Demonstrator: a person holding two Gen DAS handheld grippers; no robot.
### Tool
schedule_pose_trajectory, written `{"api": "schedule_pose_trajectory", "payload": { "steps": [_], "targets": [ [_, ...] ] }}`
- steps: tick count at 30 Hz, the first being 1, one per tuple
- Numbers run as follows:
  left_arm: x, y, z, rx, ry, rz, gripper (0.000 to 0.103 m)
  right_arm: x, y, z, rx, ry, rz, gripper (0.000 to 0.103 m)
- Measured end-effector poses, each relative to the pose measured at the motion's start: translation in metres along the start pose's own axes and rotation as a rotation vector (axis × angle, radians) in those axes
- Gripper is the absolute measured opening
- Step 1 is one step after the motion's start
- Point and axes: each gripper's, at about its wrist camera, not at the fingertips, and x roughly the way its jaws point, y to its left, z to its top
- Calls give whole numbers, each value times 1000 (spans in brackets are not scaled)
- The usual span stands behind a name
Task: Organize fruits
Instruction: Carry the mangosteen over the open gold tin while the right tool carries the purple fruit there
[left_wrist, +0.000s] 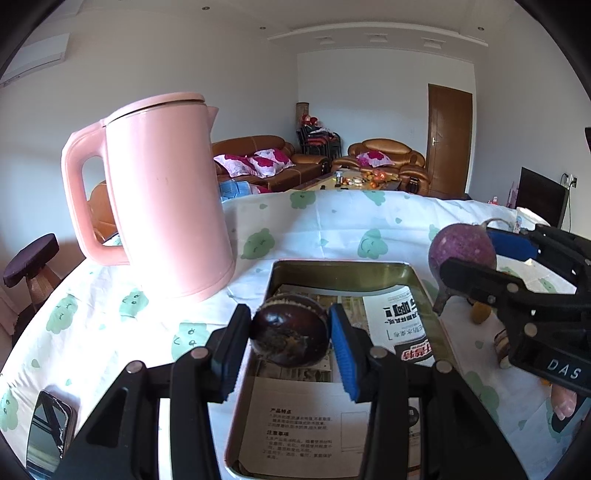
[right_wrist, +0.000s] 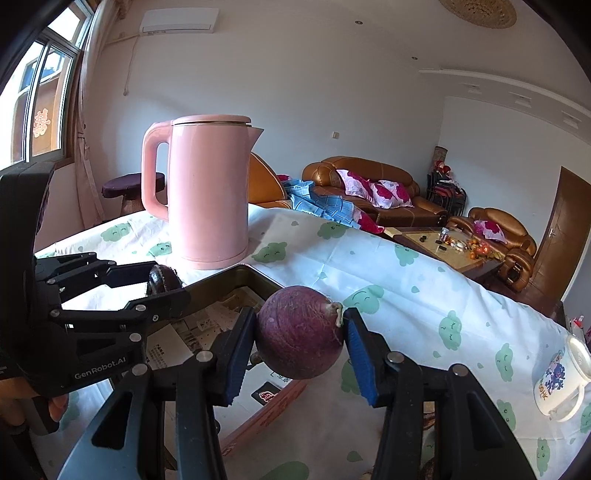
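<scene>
My left gripper (left_wrist: 291, 332) is shut on a dark brown round fruit (left_wrist: 290, 334) and holds it over the metal tin tray (left_wrist: 340, 271) lined with printed paper. My right gripper (right_wrist: 300, 338) is shut on a round purple fruit (right_wrist: 300, 332) with a short stem, held above the tray's right rim (right_wrist: 236, 275). In the left wrist view the right gripper (left_wrist: 465, 266) with the purple fruit (left_wrist: 461, 249) is at the right. In the right wrist view the left gripper (right_wrist: 162, 282) with the dark fruit (right_wrist: 164, 278) is at the left.
A tall pink kettle (left_wrist: 162, 199) stands on the cloth-covered table (left_wrist: 332, 218) left of the tray. A phone (left_wrist: 48, 432) lies at the near left. A white mug (right_wrist: 561, 380) stands at the right. Small fruit pieces (left_wrist: 480, 314) lie right of the tray.
</scene>
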Motion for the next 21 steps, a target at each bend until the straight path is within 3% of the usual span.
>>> {"api": "schedule_pose_trajectory", "payload": {
  "steps": [21],
  "targets": [
    [19, 3, -6, 16, 74, -3, 45, 36, 16, -10, -9, 85, 43, 51]
  ]
}}
